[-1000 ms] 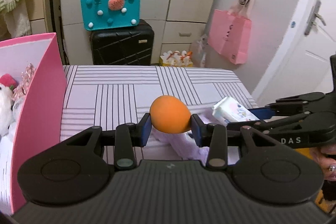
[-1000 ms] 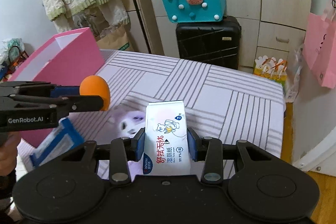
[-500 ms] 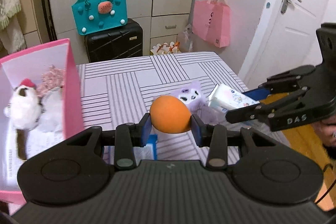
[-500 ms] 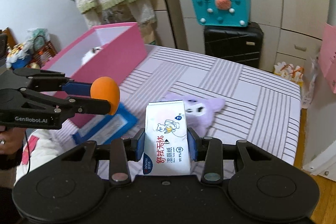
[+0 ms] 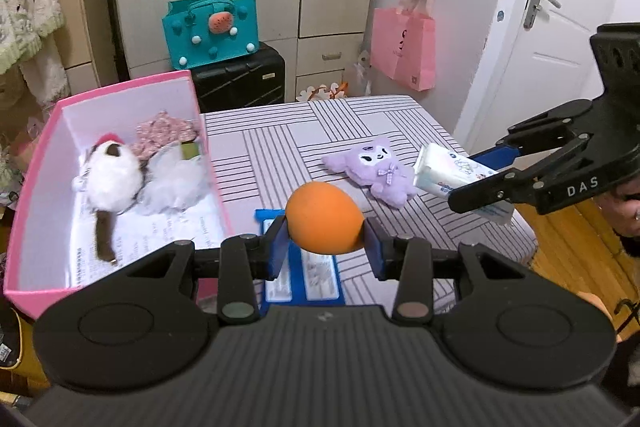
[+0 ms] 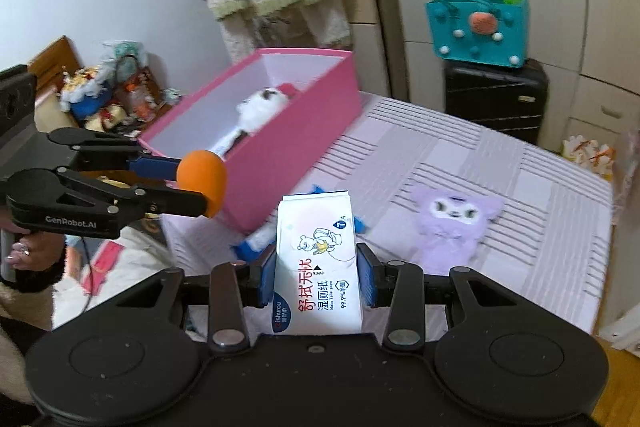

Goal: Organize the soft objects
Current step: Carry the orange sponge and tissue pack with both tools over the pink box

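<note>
My left gripper (image 5: 325,242) is shut on an orange soft ball (image 5: 324,217), held above the table's near edge just right of the pink box (image 5: 216,163). The box holds a white plush toy (image 5: 110,179) and other soft items. My right gripper (image 6: 316,277) is shut on a white pack of wet wipes (image 6: 318,267), raised over the table; that pack (image 5: 452,173) also shows in the left wrist view, at the right. A purple plush toy (image 5: 376,163) lies on the striped table (image 5: 280,135). A blue packet (image 5: 308,275) lies flat under the ball.
A black suitcase (image 5: 240,79) with a teal bag (image 5: 210,23) on top stands behind the table. A pink bag (image 5: 404,47) hangs by the white door (image 5: 560,39). Clutter sits on the floor left of the box (image 6: 108,95). A person's hand (image 6: 28,255) holds the left gripper.
Both grippers have pulled back and risen with their loads still held. The pink box's inside, the purple plush toy and the blue packet have come into view.
</note>
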